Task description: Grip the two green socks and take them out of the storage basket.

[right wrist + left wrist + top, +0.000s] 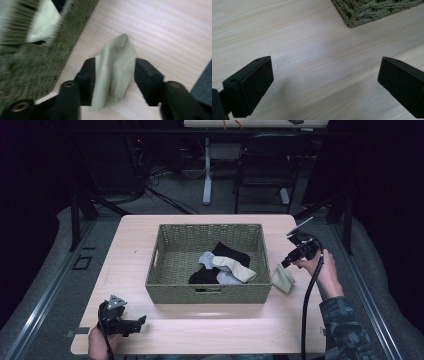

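Here, from the high view, I see my right gripper (286, 263) just right of the basket (210, 292), over a pale green sock (283, 279) lying on the table (150, 330) against the basket's right wall. In my left gripper view, the left gripper (325, 77) gapes wide over bare table near the basket's corner. In my right gripper view, the jaws stand half open, sock between them, unpinched

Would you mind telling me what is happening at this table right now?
A person is sorting socks at a woven basket that holds several. The right hand-held gripper is open around a pale green sock lying on the table beside the basket. The left hand-held gripper hangs open over bare tabletop.
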A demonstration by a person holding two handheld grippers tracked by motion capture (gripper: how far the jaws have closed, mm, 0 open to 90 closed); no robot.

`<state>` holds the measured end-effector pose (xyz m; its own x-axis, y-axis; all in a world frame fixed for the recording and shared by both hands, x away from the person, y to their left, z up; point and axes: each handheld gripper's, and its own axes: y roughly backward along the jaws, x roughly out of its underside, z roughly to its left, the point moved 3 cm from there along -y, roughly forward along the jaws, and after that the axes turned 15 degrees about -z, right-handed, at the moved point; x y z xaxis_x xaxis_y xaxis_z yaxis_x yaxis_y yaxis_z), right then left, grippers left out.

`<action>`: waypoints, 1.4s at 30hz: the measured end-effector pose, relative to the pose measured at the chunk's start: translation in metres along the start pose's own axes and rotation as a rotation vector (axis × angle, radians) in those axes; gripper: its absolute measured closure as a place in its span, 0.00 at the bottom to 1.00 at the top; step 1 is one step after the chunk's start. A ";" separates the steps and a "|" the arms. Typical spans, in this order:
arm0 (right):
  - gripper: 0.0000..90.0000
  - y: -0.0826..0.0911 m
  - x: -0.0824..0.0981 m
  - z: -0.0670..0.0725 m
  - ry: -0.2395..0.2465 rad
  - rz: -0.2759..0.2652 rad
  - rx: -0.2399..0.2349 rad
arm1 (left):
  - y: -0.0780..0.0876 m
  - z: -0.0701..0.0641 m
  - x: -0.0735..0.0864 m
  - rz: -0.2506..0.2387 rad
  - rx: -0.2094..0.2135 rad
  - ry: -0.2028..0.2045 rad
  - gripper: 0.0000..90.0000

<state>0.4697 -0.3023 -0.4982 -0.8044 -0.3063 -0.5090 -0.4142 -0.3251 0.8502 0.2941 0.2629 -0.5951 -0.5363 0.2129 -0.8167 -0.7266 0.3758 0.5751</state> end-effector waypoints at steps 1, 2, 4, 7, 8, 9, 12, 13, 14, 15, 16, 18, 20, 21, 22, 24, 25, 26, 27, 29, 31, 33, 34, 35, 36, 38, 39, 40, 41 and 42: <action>0.52 0.007 -0.003 0.001 0.017 0.000 0.003 | 0.000 0.000 0.000 0.001 0.000 0.002 0.00; 0.49 0.013 -0.005 0.003 0.022 -0.013 0.004 | 0.000 0.000 0.000 0.001 0.000 0.002 0.00; 0.46 0.024 -0.011 0.008 0.046 -0.034 0.017 | 0.000 0.000 0.000 0.000 -0.001 0.002 0.00; 0.40 0.040 -0.020 0.019 0.084 -0.057 0.017 | 0.000 0.000 0.000 0.001 -0.001 0.002 0.00; 0.38 0.044 -0.024 0.023 0.099 -0.065 0.020 | 0.000 0.000 0.000 0.001 -0.001 0.002 0.00; 0.36 0.048 -0.027 0.027 0.109 -0.069 0.016 | 0.000 0.000 0.000 0.000 -0.001 0.002 0.00; 0.28 0.059 -0.038 0.042 0.149 -0.088 0.007 | 0.000 0.000 0.000 0.000 -0.001 0.002 0.00; 0.27 0.061 -0.042 0.048 0.152 -0.101 -0.005 | 0.000 0.000 0.000 0.000 0.000 0.002 0.00; 0.26 0.064 -0.046 0.054 0.168 -0.106 -0.005 | 0.000 0.000 0.000 0.001 0.001 0.001 0.00; 0.24 0.067 -0.049 0.058 0.193 -0.091 -0.006 | 0.000 0.000 0.000 0.001 0.001 0.000 0.00; 0.22 0.068 -0.053 0.064 0.198 -0.108 -0.009 | 0.000 0.000 0.000 0.001 0.001 0.000 0.00; 0.18 0.069 -0.060 0.074 0.215 -0.111 -0.013 | 0.000 0.000 0.000 0.001 0.001 0.000 0.00; 0.16 0.068 -0.067 0.083 0.236 -0.116 -0.023 | 0.000 0.000 0.000 0.001 0.001 0.002 0.00; 0.16 0.067 -0.070 0.088 0.240 -0.120 -0.027 | 0.000 0.000 0.000 0.001 0.001 0.002 0.00; 0.16 0.065 -0.073 0.092 0.252 -0.118 -0.031 | 0.000 0.000 0.000 0.001 0.000 0.002 0.00; 0.14 0.061 -0.078 0.101 0.269 -0.110 -0.039 | 0.000 0.000 0.000 -0.002 0.000 0.003 0.00; 0.13 0.059 -0.080 0.105 0.280 -0.104 -0.047 | 0.000 0.000 0.000 -0.002 0.001 0.002 0.00; 0.12 0.056 -0.082 0.109 0.277 -0.112 -0.054 | 0.000 0.000 0.000 -0.003 0.001 0.002 0.00; 0.12 0.054 -0.084 0.113 0.281 -0.110 -0.061 | 0.000 0.000 0.000 -0.002 0.002 0.001 0.00; 0.11 0.049 -0.087 0.120 0.295 -0.106 -0.065 | 0.000 0.000 0.000 -0.003 0.003 0.002 0.00; 0.10 0.043 -0.090 0.126 0.309 -0.095 -0.077 | 0.000 0.000 0.000 -0.003 0.003 0.002 0.00; 0.09 0.038 -0.092 0.131 0.312 -0.089 -0.081 | 0.000 0.000 0.000 -0.003 0.004 0.002 0.00; 0.08 0.035 -0.093 0.133 0.311 -0.089 -0.087 | 0.000 0.000 0.000 -0.003 0.003 0.003 0.00; 0.08 0.032 -0.093 0.135 0.314 -0.088 -0.095 | 0.000 0.000 0.000 -0.003 0.004 0.002 0.00; 0.07 0.029 -0.093 0.138 0.313 -0.088 -0.097 | 0.000 0.000 0.000 -0.004 0.003 0.004 0.00; 0.06 0.023 -0.094 0.141 0.322 -0.074 -0.099 | 0.000 0.000 0.000 -0.004 0.004 0.003 0.00; 0.06 0.019 -0.094 0.144 0.319 -0.077 -0.104 | 0.000 0.000 0.000 -0.003 0.004 0.003 0.00; 0.07 0.017 -0.094 0.146 0.328 -0.064 -0.103 | 0.000 0.000 0.000 -0.004 0.005 0.002 0.00; 0.07 0.011 -0.094 0.150 0.327 -0.060 -0.107 | 0.000 0.000 0.000 -0.005 0.005 0.003 0.00; 0.08 0.009 -0.094 0.152 0.333 -0.053 -0.111 | 0.000 0.000 0.000 -0.011 0.006 0.009 0.00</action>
<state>0.4770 -0.1407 -0.4227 -0.5928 -0.5554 -0.5832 -0.3879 -0.4378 0.8111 0.2938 0.2627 -0.5949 -0.5318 0.2009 -0.8227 -0.7301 0.3836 0.5656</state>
